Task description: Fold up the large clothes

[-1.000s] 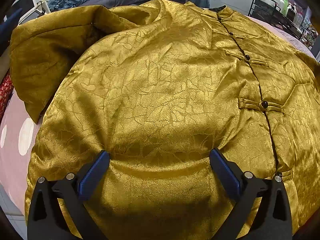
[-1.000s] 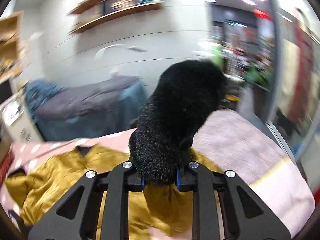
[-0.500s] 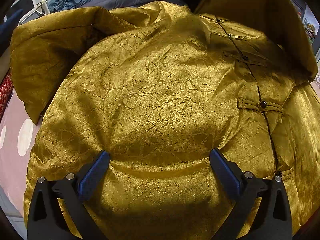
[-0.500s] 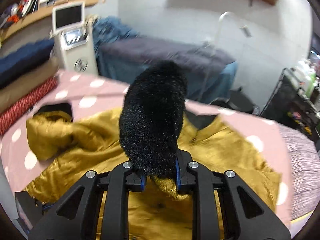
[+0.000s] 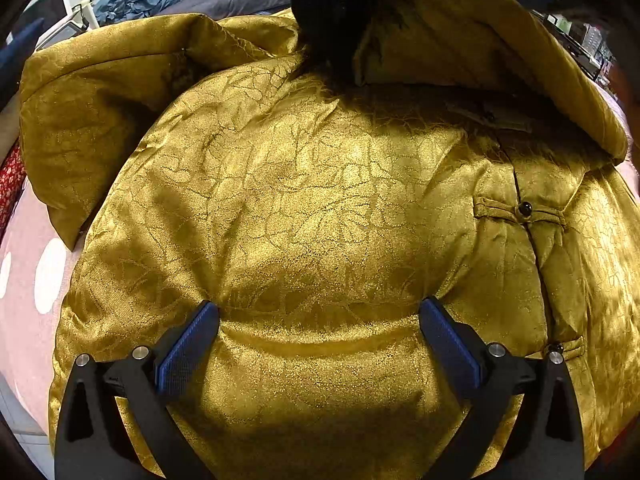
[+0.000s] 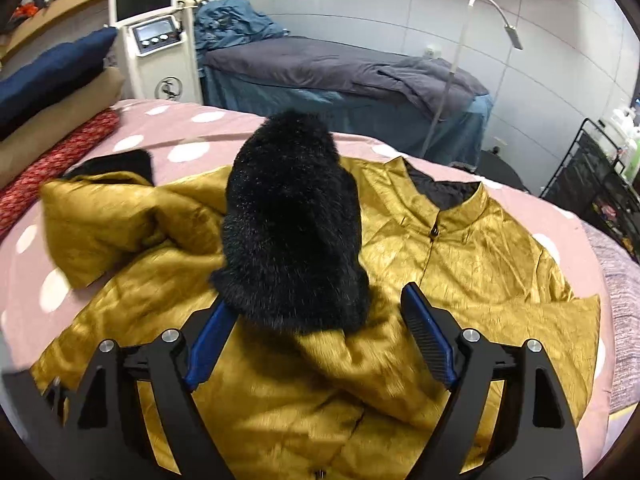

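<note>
Jacket: the gold padded jacket (image 6: 480,264) lies front-up on the pink dotted bed (image 6: 192,120), collar at the far side, its frog-button placket (image 5: 524,210) closed down the middle.
Step in hand: I judge this to be the first sleeve fold; my right claw has brought the right sleeve (image 5: 500,60) across the chest, and its black fur cuff (image 6: 292,232) now sits on the jacket's front near the collar.
Right claw: my right claw (image 6: 312,332) has just been opening; its jaws stand wide, the fur cuff's near edge lies between them and brushes one blue pad, but nothing is pinched, so I read the sleeve as let go.
Left claw: my left claw (image 5: 320,332) is spread wide with its tips pressed into the jacket's lower front, pinning the body and gripping nothing.
Other sleeve: the left sleeve (image 6: 120,220) is bunched up beside the jacket's shoulder, on the side away from the placket, its own black cuff (image 6: 120,164) showing at the far end.
Next move: I expect to back my right claw clear of the fur without dragging it, check that the folded sleeve lies flat, then take the bunched sleeve across in the same way.
Risk: the satin looks slippery and the padding springy, so the folded sleeve may slide back.
Around the jacket: stacked cushions (image 6: 56,92) beyond the bunched sleeve, a treatment bed (image 6: 340,72) beyond the collar.
</note>
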The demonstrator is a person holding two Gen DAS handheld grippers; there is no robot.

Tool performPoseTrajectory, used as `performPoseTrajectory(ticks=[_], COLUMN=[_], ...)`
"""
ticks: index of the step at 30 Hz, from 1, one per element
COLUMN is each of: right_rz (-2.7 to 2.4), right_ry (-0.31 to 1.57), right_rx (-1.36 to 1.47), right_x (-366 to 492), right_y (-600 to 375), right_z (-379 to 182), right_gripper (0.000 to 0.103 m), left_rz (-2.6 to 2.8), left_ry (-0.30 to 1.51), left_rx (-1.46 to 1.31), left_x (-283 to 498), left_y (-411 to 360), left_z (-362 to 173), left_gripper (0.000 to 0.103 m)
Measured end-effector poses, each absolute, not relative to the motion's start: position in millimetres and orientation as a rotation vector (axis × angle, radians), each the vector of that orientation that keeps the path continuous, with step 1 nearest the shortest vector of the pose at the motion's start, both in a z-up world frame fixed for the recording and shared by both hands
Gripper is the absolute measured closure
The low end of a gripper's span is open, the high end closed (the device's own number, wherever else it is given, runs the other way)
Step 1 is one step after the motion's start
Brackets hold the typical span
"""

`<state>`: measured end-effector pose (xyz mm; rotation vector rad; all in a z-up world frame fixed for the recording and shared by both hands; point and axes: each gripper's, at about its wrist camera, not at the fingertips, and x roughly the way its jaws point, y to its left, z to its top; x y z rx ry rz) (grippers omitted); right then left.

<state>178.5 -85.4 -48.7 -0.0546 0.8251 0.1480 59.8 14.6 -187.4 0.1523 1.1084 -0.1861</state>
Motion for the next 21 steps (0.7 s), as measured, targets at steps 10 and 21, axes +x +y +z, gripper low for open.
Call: performPoseTrajectory(ticks=[10, 21], right_rz=[0.194, -0.030], right_ry=[0.837, 0.978], right_rx=[-0.155, 0.140], right_x=[103, 52], right_y=[-99, -199], right_z=[-68, -119], right_gripper=[0.006, 0.006], left_rz=[-0.247, -0.387], left_ry=[1.168, 1.073], left_rx=[0.076, -0.308], left_x=[59, 98], left_y=[31, 82], left_z=[-176, -127], left_gripper=[0.006, 0.006])
